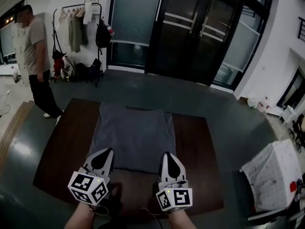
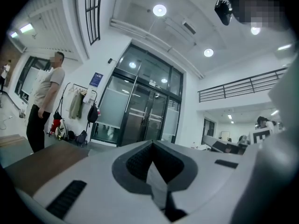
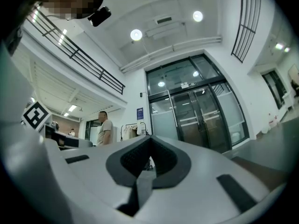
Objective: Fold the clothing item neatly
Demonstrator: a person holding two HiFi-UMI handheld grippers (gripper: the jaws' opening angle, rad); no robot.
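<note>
Grey garment (image 1: 133, 132): lies spread flat on the table, collar end away from the person, near hem towards the grippers.
Table (image 1: 59, 147): dark brown top, bare on both sides of the garment.
Left gripper (image 1: 106, 152): rests over the garment's near left corner. In the left gripper view (image 2: 152, 144) its jaws are together, with a thin fold of grey cloth (image 2: 157, 183) pinched between the pads.
Right gripper (image 1: 167, 155): rests over the near right corner, level with the left one. In the right gripper view (image 3: 149, 140) its jaws are likewise together on a strip of grey cloth (image 3: 142, 186).
Marker cubes (image 1: 88, 187): one on the rear of each gripper, nearest the person.
Bystander (image 1: 35, 56): stands on the floor beyond the table's far left corner.
Coat rack (image 1: 76, 25): against the far wall, hung with clothes and a dark bag.
Glass doors (image 1: 190, 27): dark-framed, behind the table.
</note>
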